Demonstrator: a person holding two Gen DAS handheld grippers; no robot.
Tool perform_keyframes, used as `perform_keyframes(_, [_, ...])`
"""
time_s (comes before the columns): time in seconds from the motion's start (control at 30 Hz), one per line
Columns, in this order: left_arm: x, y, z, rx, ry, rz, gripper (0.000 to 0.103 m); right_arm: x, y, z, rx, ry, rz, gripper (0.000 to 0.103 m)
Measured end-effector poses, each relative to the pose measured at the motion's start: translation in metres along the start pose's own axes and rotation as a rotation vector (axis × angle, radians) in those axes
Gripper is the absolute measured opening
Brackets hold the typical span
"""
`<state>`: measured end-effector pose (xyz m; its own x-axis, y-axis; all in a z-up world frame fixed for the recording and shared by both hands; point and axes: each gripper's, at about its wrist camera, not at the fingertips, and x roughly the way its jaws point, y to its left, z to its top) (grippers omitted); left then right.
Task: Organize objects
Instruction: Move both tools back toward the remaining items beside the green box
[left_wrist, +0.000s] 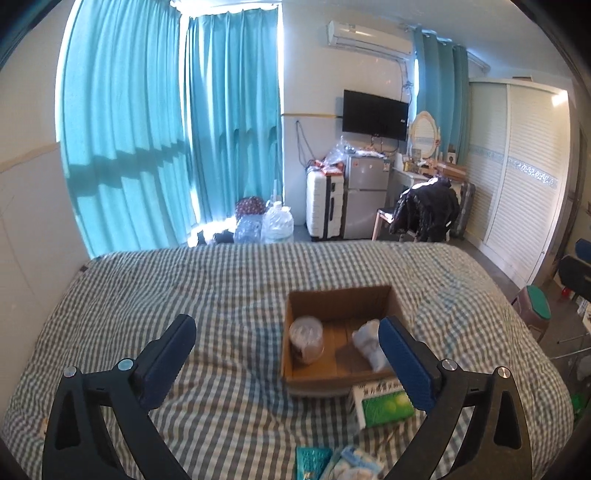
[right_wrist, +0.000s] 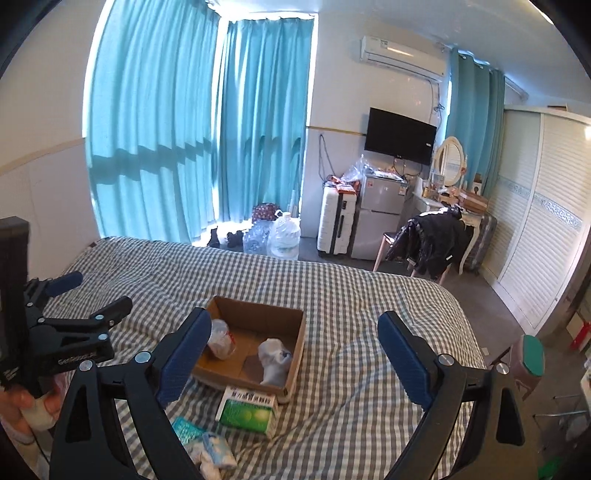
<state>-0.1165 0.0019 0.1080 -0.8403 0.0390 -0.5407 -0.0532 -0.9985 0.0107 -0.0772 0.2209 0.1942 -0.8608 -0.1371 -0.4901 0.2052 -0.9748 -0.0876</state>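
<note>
Both grippers, left (left_wrist: 288, 354) and right (right_wrist: 293, 354), hover spread and empty, since the open brown cardboard box (right_wrist: 295, 332) awaits the green-and-white carton (right_wrist: 247, 411) beside it.

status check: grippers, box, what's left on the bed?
Left hand-held gripper open, empty; right hand-held gripper open, empty. Cardboard box holds two items. Green box, teal packet, white pack outside. Nothing blocking.
</note>
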Motion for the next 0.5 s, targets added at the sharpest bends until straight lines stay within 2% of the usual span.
perform_keyframes(0.1, [-0.002,0.002,-0.023,-0.011,0.019,0.007,0.102,-0.007,0.012,-0.019,-0.002,0.005,0.022,0.092])
perform_keyframes(0.2, [0.0,0.002,-0.047,0.026,0.037,0.021,0.102,-0.004,0.02,-0.042,0.002,0.028,0.047,0.092])
perform_keyframes(0.37, [0.007,0.006,-0.087,0.033,0.077,0.025,0.102,0.021,0.034,-0.084,-0.005,0.096,0.08,0.092])
perform_keyframes(0.5, [0.015,0.005,-0.122,0.039,0.119,0.055,0.102,0.047,0.054,-0.125,-0.064,0.175,0.079,0.092])
